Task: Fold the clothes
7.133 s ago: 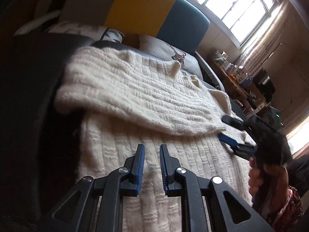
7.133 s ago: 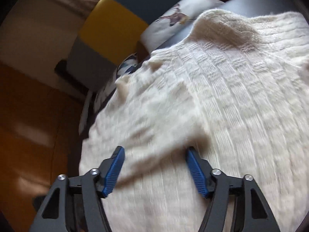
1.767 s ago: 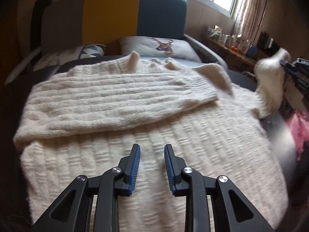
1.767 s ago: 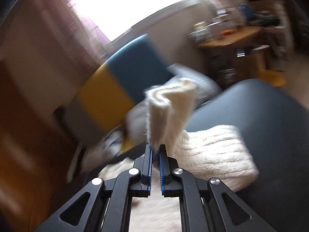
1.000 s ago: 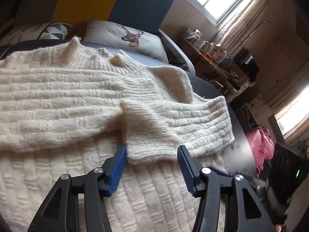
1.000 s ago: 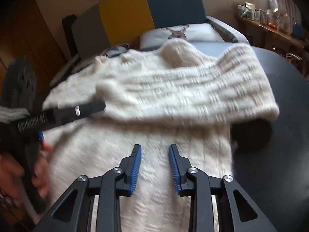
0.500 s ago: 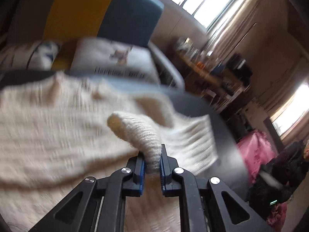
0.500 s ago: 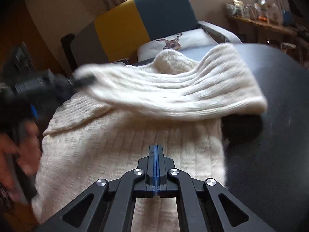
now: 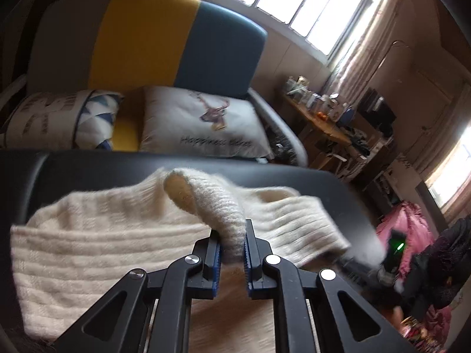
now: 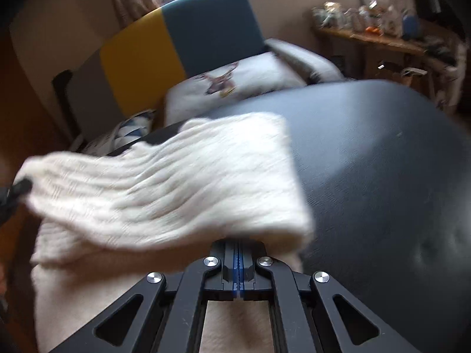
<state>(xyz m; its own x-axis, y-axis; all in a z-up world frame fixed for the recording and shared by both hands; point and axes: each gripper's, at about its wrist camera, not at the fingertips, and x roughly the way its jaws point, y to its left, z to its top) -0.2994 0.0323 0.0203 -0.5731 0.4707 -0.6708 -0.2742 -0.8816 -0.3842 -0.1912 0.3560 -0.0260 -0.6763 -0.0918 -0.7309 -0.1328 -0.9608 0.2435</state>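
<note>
- The cream knit sweater (image 9: 117, 244) lies across the dark padded surface (image 9: 88, 170), filling the left-wrist view from 9 o'clock through centre; the sofa with its deer cushion (image 9: 203, 120) sits beyond at 12 o'clock.
- The left gripper (image 9: 231, 253) is pinched narrow on a ribbed fold of the knit that arches up toward 11 o'clock.
- The right gripper (image 10: 237, 267) has its pads pressed together; the sweater's edge drapes over the tips, so whether cloth is caught cannot be told.
- The knit looks thick, soft and floppy, with some weight: likely to sag and stretch between holds.
- Ribbed hems or doubled edges seem the firmest places to grip.
</note>
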